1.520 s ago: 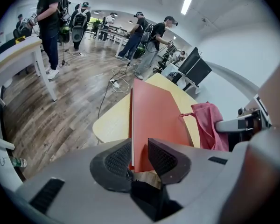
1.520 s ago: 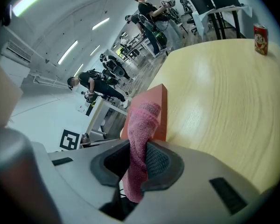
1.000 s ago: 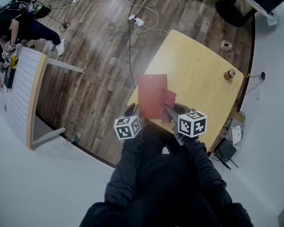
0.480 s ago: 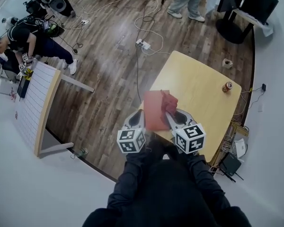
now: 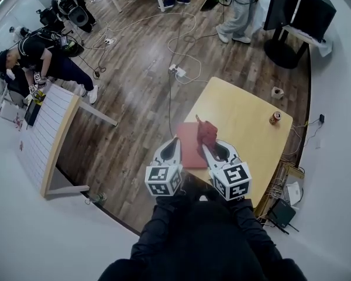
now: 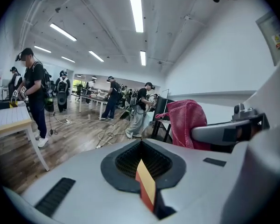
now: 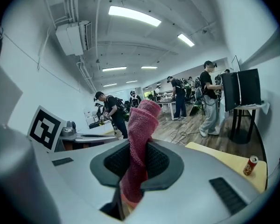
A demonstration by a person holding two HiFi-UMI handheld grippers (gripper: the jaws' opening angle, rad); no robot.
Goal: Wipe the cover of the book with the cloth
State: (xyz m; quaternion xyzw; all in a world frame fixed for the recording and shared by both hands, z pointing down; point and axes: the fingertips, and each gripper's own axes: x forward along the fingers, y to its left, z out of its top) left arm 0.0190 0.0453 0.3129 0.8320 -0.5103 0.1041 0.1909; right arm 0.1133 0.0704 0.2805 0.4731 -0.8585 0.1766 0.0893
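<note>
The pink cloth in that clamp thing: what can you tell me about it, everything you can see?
The cloth is pink-red with a looped, towel-like weave. It is bunched into a twisted roll, and its lower part is pinched between the jaws of the right gripper, with the free end standing up out of them. In the head view it shows against the upper right edge of the red book, above the wooden table. Whether it touches the cover cannot be told.

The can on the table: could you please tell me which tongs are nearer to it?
Right. The right tongs, shut on the cloth, are on the can's side of the book; the left tongs grip the book's opposite edge, farther off.
</note>
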